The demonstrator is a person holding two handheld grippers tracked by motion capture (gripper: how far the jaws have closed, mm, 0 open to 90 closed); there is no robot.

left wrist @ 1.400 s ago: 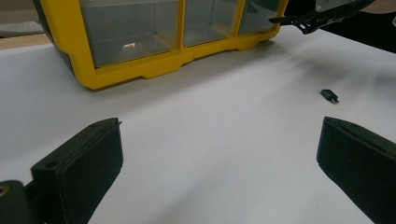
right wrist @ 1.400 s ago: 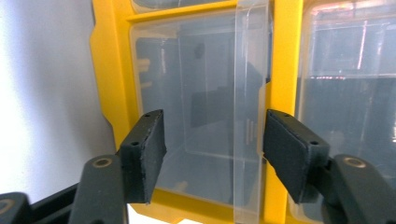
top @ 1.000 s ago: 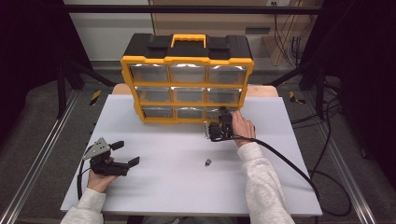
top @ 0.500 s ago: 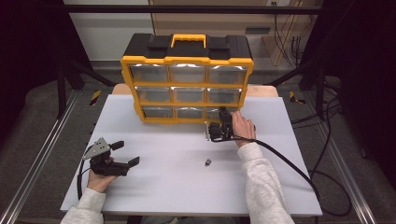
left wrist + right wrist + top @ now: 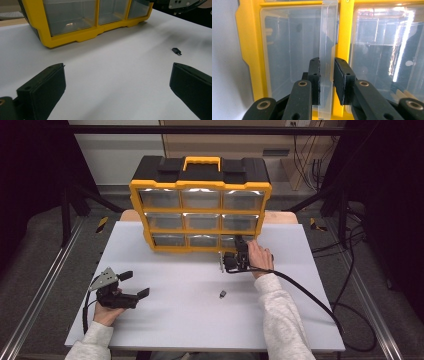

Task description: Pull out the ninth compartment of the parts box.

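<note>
Nothing moved since earlier frame. Right tool (image 5: 326,82) pinched on drawer tab (image 5: 327,50), bottom-right of organizer (image 5: 200,185). Pull straight back, grip level. Left tool (image 5: 131,285) wide open, empty, on bench (image 5: 190,320).

A lab is shown: a white table (image 5: 200,320) is ringed by metal rails (image 5: 40,290), black curtains (image 5: 30,165) and cables (image 5: 350,285).

The drawer cabinet (image 5: 201,205) blocks the desk (image 5: 190,320) at twelve o'clock. Bare desk lies open from three through nine, save a small black part (image 5: 222,294) near centre.
</note>
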